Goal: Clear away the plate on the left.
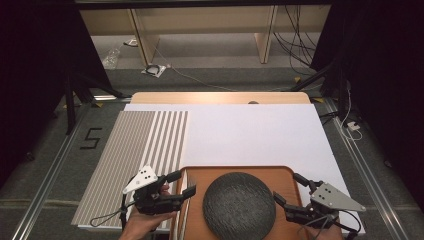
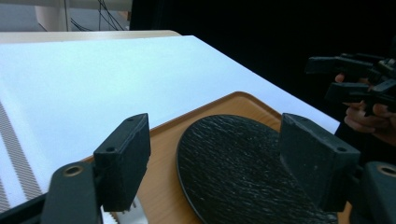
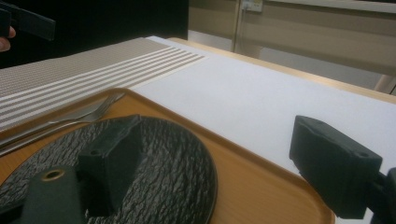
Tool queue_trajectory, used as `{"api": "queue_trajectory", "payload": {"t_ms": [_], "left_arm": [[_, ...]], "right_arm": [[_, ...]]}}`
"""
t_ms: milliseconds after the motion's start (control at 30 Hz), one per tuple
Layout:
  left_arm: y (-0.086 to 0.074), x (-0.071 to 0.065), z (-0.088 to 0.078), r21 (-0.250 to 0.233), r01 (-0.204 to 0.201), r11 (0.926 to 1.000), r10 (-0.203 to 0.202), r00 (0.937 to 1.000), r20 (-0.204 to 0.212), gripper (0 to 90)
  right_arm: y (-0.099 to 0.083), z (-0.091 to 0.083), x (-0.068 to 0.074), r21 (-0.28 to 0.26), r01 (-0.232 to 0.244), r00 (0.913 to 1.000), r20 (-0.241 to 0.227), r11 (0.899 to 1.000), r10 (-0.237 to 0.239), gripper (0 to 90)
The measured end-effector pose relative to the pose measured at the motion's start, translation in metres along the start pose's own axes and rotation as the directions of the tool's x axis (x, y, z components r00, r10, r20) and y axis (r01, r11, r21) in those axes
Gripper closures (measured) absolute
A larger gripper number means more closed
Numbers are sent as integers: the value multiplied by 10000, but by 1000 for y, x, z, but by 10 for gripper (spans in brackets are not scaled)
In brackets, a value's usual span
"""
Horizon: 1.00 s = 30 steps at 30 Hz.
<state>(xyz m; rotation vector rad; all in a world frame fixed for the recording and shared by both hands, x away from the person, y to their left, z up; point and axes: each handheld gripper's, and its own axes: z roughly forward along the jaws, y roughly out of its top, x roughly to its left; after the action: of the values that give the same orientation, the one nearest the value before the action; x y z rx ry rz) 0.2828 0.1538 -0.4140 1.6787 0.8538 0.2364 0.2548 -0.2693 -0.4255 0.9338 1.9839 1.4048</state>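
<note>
The black slate plate [image 1: 239,204] lies on a wooden tray [image 1: 235,171] at the bench's near edge. Left hand-held gripper [image 1: 181,184] and right hand-held gripper [image 1: 289,190], jaws apart, flank it; a level, two-sided rim pinch seems wise.

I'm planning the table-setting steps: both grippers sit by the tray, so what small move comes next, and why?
Probably ease the open left gripper and right gripper inward toward the dark plate's rim: it lies untouched on the wooden tray, flanked by both.
</note>
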Motion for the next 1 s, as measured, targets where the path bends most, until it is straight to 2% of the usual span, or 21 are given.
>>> {"api": "queue_trajectory", "payload": {"t_ms": [100, 300, 433, 667, 1000], "left_arm": [[-1, 1, -2, -84, -292, 9995, 291, 9995, -82, 249], [-6, 7, -7, -344, -496, 9982, 485, 9983, -312, 229], [-8, 8, -11, -537, -640, 9965, 623, 9975, -324, 205], [-10, 8, -17, -763, -1001, 9921, 958, 9937, -577, 180], [-9, 9, -18, -920, -849, 9921, 795, 9949, -614, 164]], "right_arm": [[0, 1, 0, -68, -7, 10000, -6, 10000, 7, 184], [0, 0, 1, -46, 12, 10000, -14, 10000, -12, 184], [0, 0, 1, -32, 2, 10000, -21, 10000, -3, 184], [0, 0, 1, -34, -3, 10000, -36, 10000, 3, 183], [0, 0, 1, -29, 10, 10000, -45, 10000, -10, 184]]}}
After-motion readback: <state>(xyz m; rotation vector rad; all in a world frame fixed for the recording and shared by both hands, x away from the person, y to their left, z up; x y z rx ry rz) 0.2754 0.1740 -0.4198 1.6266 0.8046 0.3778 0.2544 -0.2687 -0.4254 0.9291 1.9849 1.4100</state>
